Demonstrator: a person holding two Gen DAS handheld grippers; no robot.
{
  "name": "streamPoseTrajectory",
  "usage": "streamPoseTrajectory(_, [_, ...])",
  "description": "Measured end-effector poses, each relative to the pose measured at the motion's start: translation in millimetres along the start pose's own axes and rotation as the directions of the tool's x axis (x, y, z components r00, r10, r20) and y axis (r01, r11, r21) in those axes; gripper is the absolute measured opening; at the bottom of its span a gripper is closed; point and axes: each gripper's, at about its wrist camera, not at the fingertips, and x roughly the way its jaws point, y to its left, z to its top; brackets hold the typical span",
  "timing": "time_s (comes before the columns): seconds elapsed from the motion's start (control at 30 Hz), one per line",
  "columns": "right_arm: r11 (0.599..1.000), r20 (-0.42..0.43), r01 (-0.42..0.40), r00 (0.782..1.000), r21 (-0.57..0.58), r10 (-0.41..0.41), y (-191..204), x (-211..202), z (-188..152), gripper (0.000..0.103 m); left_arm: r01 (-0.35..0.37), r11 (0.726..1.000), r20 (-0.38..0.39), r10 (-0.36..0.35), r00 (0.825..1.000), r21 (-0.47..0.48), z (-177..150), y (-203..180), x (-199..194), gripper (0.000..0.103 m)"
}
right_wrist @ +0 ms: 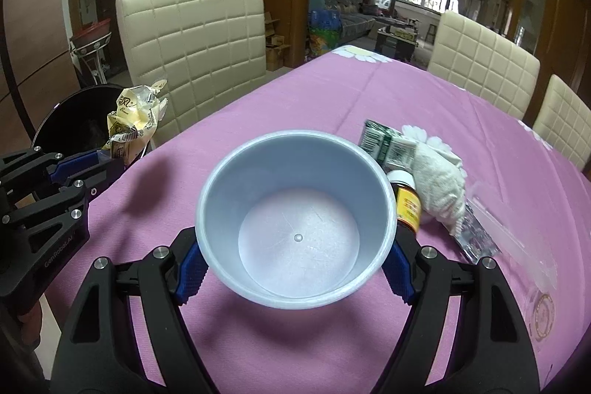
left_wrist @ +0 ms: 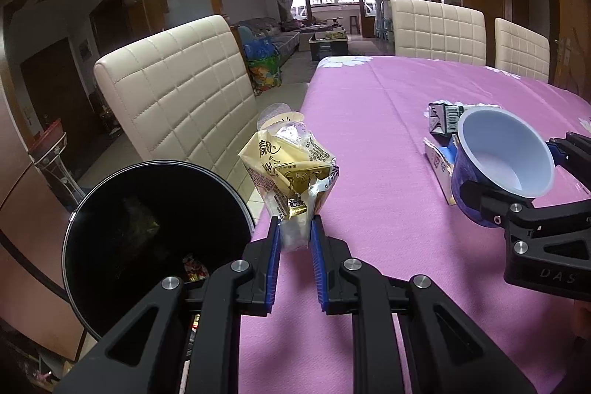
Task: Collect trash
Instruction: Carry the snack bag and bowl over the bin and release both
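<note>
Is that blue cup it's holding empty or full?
Empty: the right wrist view looks straight into the cup, showing its bare pale bottom.

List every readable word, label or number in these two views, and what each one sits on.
"DAS": black body of the right claw.
"GenRobot.AI": black body of the left claw.
"6": crumpled yellow and clear plastic wrapper; its other print is unreadable.
Green printed carton, brown bottle's yellow label, gold seal on clear plastic: too blurred.

A pink-clothed bench (left_wrist: 388, 135) stretched ahead of the tools. A cream padded chair (left_wrist: 177, 91) stood left of the left tool, two more chairs (left_wrist: 437, 30) across the bench, and a sofa (left_wrist: 284, 34) far beyond.
</note>
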Motion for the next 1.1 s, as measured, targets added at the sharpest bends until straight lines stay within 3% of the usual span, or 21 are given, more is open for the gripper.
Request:
streamPoseTrajectory(0.57, [0.979,0.021,-0.089,0.995,-0.184,0.094,81.9,16.8,32.6,0.077,-0.157,0.985,0.008,0.158,0.987,-0.078,-12.3,64.4,-5.9,0.016])
streamPoseTrajectory(0.8, [0.968,0.020,-0.116,0.992,-0.225,0.123,108.5,21.7,40.6,0.077,-0.180,0.977,-0.018,0.179,0.984,-0.110,-19.6,91.2,-2.8,0.022])
streamPoseTrajectory(0.83, [0.966,0.020,-0.119,0.992,-0.230,0.127,112.2,22.4,42.3,0.077,-0.177,0.978,-0.019,0.176,0.984,-0.115,-20.2,93.4,-3.1,0.026])
streamPoseTrajectory(0.87, [0.965,0.020,-0.120,0.992,-0.233,0.128,114.0,24.5,43.8,0.077,-0.188,0.975,-0.010,0.188,0.982,-0.121,-21.1,96.1,-4.9,0.047])
streamPoseTrajectory(0.9, [0.963,0.021,-0.122,0.991,-0.239,0.131,117.8,25.3,45.3,0.077,-0.205,0.971,0.008,0.208,0.978,-0.126,-21.9,97.4,-7.7,0.079])
streamPoseTrajectory(0.97, [0.961,0.023,-0.131,0.990,-0.242,0.141,124.4,26.0,47.8,0.077,-0.264,0.954,0.051,0.273,0.961,-0.142,-23.5,98.2,-15.5,0.085])
streamPoseTrajectory(1.1, [0.954,0.023,-0.145,0.987,-0.261,0.157,136.6,27.6,50.8,0.077,-0.283,0.944,0.055,0.295,0.954,-0.168,-25.4,111.2,-21.9,0.086])
